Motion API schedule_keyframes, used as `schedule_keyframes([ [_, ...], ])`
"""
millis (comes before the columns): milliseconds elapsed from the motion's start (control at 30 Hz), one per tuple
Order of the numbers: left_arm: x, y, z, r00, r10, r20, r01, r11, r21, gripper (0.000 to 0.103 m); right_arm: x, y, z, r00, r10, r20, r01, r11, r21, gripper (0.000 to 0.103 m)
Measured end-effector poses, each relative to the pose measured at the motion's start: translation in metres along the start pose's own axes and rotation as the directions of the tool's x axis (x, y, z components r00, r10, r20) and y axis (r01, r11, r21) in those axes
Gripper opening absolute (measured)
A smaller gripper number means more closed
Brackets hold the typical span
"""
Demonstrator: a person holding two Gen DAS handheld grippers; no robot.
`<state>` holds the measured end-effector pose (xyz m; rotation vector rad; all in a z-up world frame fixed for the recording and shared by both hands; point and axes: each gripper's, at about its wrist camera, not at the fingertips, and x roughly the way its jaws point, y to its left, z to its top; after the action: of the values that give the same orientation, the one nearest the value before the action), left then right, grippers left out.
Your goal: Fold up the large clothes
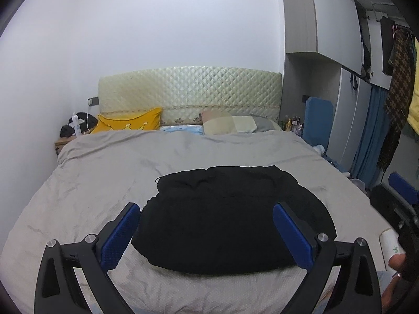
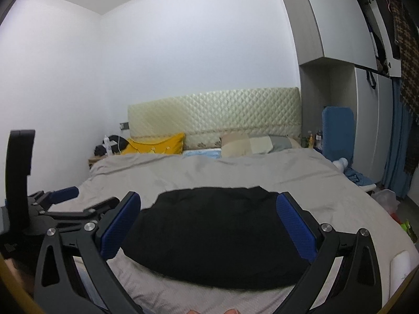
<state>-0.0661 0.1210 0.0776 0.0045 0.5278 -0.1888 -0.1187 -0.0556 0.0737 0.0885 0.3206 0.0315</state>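
Note:
A black garment (image 1: 230, 217), folded into a compact rounded bundle, lies on the grey bedspread (image 1: 104, 178) near the foot of the bed. My left gripper (image 1: 205, 206) hovers over its near edge, open wide, with nothing between the blue pads (image 1: 121, 235). In the right wrist view the same black garment (image 2: 209, 235) fills the gap under my right gripper (image 2: 208, 195), which is also open and holds nothing. Beside it to the left is the left gripper (image 2: 65, 198). The right gripper's blue pad (image 1: 403, 187) shows at the right edge of the left wrist view.
A quilted cream headboard (image 1: 188, 89) and a yellow pillow (image 1: 128, 124) mark the far end of the bed. Grey wardrobes (image 1: 327, 26), hanging clothes (image 1: 398, 83) and a blue curtain line the right side. A white object (image 1: 390, 243) and a hand (image 1: 396, 261) are at the right foot corner.

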Motion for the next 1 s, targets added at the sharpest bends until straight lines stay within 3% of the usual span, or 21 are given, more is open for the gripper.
schedule_keyframes([
  [633,0.032,0.007,-0.009,0.998,0.004,-0.069,-0.004,1.000,-0.011,0.102,0.024,-0.010,-0.037,0.993,-0.013,-0.114,0.018,0.999,0.037,0.103],
  [1000,0.040,0.002,-0.017,0.995,0.003,-0.096,-0.003,1.000,0.001,0.102,0.019,-0.017,-0.037,0.993,-0.036,-0.110,0.042,0.998,0.049,0.103],
])
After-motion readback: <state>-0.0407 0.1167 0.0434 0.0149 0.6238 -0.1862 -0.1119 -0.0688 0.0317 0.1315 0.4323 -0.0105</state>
